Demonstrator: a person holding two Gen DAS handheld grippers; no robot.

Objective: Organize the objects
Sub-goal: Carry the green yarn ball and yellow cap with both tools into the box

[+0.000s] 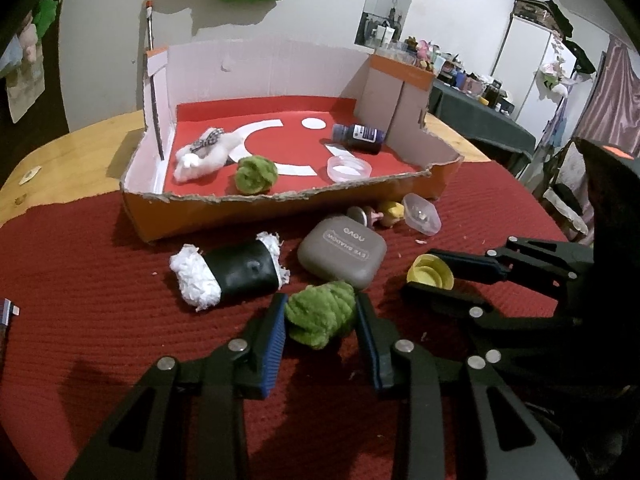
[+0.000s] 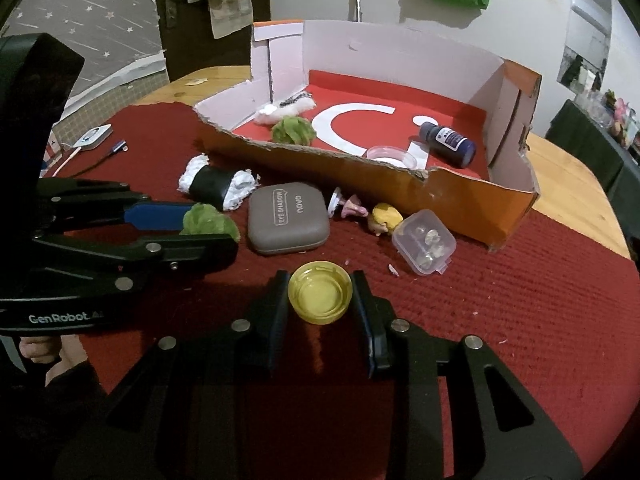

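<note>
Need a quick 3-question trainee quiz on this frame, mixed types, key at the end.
1. True or false: the dark bottle stands upright in the cardboard box.
2. What sits between the right gripper's jaws? A) yellow cap B) grey eye shadow case C) clear plastic box
3. Fill in: the left gripper has a green fuzzy ____ between its jaws.

Key: 1. False, it lies on its side. 2. A, the jaws are closed on it. 3. Ball; a second green ball already lies in the box.
</note>
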